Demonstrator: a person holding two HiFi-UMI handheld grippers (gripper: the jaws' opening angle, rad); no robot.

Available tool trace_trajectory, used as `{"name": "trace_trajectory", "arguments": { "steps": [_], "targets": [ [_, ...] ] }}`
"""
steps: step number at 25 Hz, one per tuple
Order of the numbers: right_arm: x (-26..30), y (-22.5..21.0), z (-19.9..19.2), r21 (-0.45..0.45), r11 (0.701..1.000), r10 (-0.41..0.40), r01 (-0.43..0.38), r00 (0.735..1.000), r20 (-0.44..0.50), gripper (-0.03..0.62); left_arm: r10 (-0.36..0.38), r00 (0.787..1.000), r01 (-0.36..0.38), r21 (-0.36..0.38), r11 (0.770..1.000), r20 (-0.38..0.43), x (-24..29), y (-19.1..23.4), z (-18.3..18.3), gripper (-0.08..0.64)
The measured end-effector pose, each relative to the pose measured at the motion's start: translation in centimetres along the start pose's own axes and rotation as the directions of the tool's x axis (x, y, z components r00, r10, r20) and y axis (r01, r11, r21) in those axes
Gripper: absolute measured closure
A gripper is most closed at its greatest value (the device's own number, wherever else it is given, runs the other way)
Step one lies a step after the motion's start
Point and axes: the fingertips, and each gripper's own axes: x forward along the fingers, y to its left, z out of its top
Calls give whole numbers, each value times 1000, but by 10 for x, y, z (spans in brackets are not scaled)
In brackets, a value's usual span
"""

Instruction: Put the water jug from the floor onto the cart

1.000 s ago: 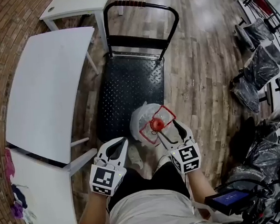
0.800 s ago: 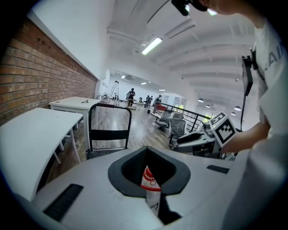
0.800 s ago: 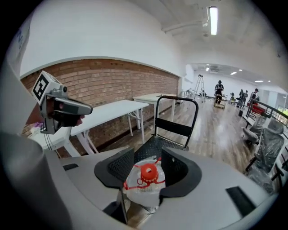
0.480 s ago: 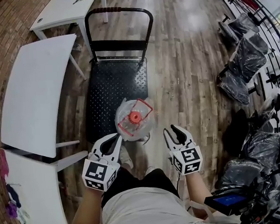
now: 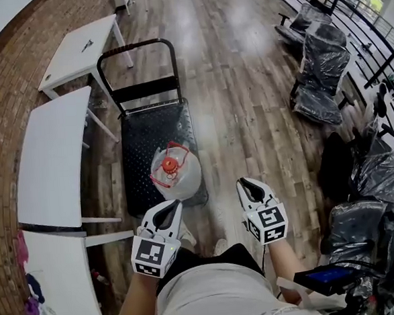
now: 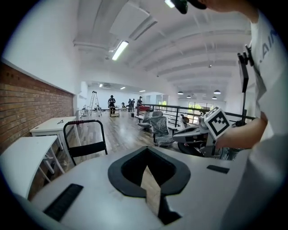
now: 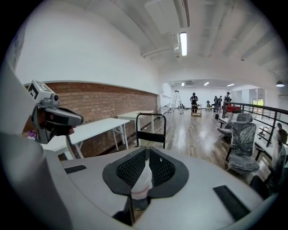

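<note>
The big clear plastic water jug with the red cap and handle point(image 5: 176, 174) stands on the flat black metal cart point(image 5: 141, 134), near its front edge. So the job looks done, and nothing seems left to do. Both hands are low, close to the person's body and apart from the jug, pointing forward. The left gripper point(image 5: 173, 206) is clenched and holds nothing. The right gripper point(image 5: 246, 184) is closing its jaws, with nothing between them.
</note>
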Motion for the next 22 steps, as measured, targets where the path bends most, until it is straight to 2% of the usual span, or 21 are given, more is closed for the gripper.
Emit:
{"name": "trace_trajectory", "arguments": {
  "steps": [4,10,18,22],
  "targets": [
    [-43,-5,1,14,1000,-16,15,996,89,586,21,1000,-21,7,1000,11,-17,-29,3,558],
    [-66,1,-3,37,999,-20,16,994,107,586,30,999,-30,23,999,15,-36,-45,6,559],
    [-76,9,6,-17,997,-77,80,992,104,588,24,995,-27,34,999,100,-53,-32,25,558],
    [-61,50,16,-58,997,-42,48,994,97,588,30,992,-35,44,998,125,-78,-12,22,559]
  ]
}}
